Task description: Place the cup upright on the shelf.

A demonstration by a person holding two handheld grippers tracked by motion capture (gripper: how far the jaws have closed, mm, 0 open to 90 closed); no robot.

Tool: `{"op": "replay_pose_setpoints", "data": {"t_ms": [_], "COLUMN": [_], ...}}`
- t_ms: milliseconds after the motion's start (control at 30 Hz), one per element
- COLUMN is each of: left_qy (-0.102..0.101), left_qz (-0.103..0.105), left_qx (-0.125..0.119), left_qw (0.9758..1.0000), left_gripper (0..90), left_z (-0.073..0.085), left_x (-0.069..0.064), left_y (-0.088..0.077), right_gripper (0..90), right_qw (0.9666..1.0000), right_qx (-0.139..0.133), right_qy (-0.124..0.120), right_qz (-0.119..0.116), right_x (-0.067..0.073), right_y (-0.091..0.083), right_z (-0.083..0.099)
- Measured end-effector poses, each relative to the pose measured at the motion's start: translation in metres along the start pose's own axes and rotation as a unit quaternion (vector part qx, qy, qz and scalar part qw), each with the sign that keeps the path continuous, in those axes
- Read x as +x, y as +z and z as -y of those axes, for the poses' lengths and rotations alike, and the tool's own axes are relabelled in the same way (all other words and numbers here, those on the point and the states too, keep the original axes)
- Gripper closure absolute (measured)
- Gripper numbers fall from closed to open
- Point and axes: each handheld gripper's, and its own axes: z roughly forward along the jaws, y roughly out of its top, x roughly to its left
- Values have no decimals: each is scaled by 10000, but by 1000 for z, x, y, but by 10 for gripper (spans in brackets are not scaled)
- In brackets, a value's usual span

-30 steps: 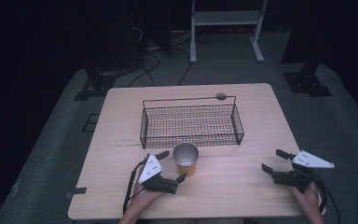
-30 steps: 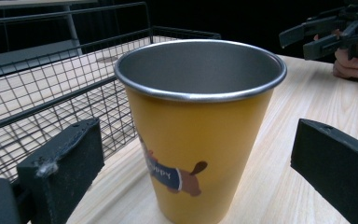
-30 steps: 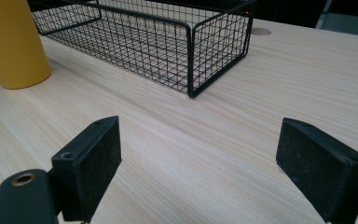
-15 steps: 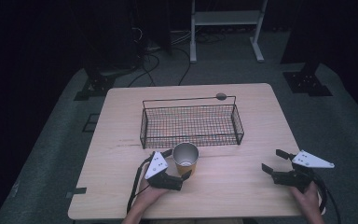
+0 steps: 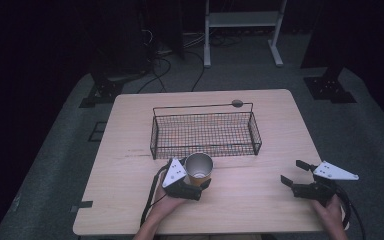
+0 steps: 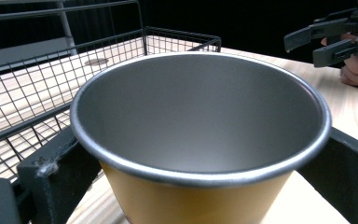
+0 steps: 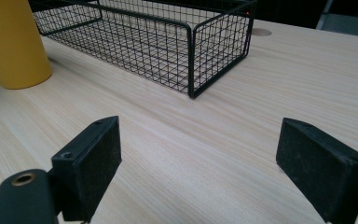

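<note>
A yellow cup [image 5: 199, 167] with a grey metal inside stands upright on the wooden table [image 5: 130, 130], just in front of a black wire basket [image 5: 205, 148]. My left gripper [image 5: 192, 173] is open, one jaw on each side of the cup. In the left gripper view the cup [image 6: 200, 116] sits large between the jaws, with the basket [image 6: 37, 93] behind it. My right gripper [image 5: 292, 171] rests open near the table's front right, nothing between its fingers. The right gripper view has the cup [image 7: 9, 42] at far left and the basket [image 7: 168, 46] ahead.
The basket holds nothing that I can see. A small round grey spot [image 5: 237, 103] lies on the table behind the basket. Bare wood stretches between the two grippers. Stands and cables sit on the dark floor beyond the table.
My left gripper has moved forward and to the right, so the cup now stands between its jaws. The cup and the right gripper have stayed in place.
</note>
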Motion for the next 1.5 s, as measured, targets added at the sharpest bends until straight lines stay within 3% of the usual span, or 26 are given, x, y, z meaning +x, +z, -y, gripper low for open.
{"op": "replay_pose_setpoints", "data": {"t_ms": [133, 200, 533, 967, 1200, 1500], "left_qy": [-42, 33, 19, 106, 209, 169], "left_qz": [20, 23, 77, 196, 230, 282], "left_qx": [4, -50, -79, -410, -459, -476], "left_qw": [10000, 10000, 9999, 9989, 9985, 9983], "left_gripper": [58, 124, 138, 139, 139, 139], "left_z": [0, -1, -5, -40, -57, -71], "left_x": [1, 1, 2, 15, 23, 32], "left_y": [0, -1, -5, -13, -15, -14], "right_gripper": [130, 130, 130, 130, 130, 130], "right_qw": [10000, 10000, 10000, 10000, 10000, 10000], "right_qx": [6, 3, 6, 14, 9, 19], "right_qy": [-8, -3, -15, -17, -12, -9], "right_qz": [3, 3, 0, 2, 0, 4], "right_x": [0, 0, 0, 0, 0, 0], "right_y": [0, 0, 0, 0, 0, 0], "right_z": [0, 0, 0, 0, 0, 0]}}
